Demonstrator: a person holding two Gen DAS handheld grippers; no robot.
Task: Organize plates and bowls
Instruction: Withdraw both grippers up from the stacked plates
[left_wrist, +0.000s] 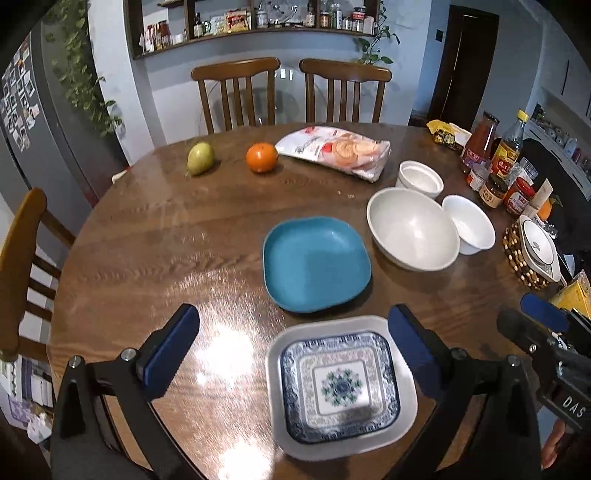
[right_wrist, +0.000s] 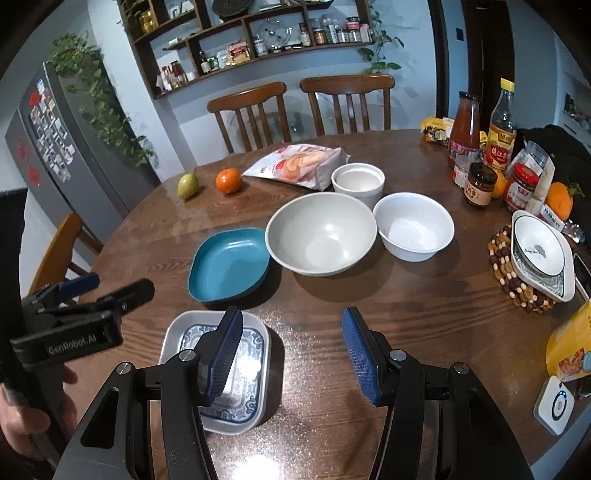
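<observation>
A square white plate with a blue pattern (left_wrist: 340, 387) lies near the front table edge, also in the right wrist view (right_wrist: 255, 354). Behind it lies a teal square plate (left_wrist: 316, 264) (right_wrist: 229, 264). To its right stand a large white bowl (left_wrist: 412, 232) (right_wrist: 321, 232), a smaller white bowl (left_wrist: 469, 223) (right_wrist: 413, 225) and a white ramekin (left_wrist: 421, 179) (right_wrist: 358, 179). My left gripper (left_wrist: 291, 347) is open and empty above the patterned plate. My right gripper (right_wrist: 291, 350) is open and empty, just right of that plate.
A pear (left_wrist: 200, 158), an orange (left_wrist: 261, 157) and a snack bag (left_wrist: 334, 151) lie at the back. Sauce bottles and jars (right_wrist: 487, 155) crowd the right side. A patterned dish (right_wrist: 541, 254) rests on a beaded trivet. Two chairs (left_wrist: 236, 92) stand behind the table.
</observation>
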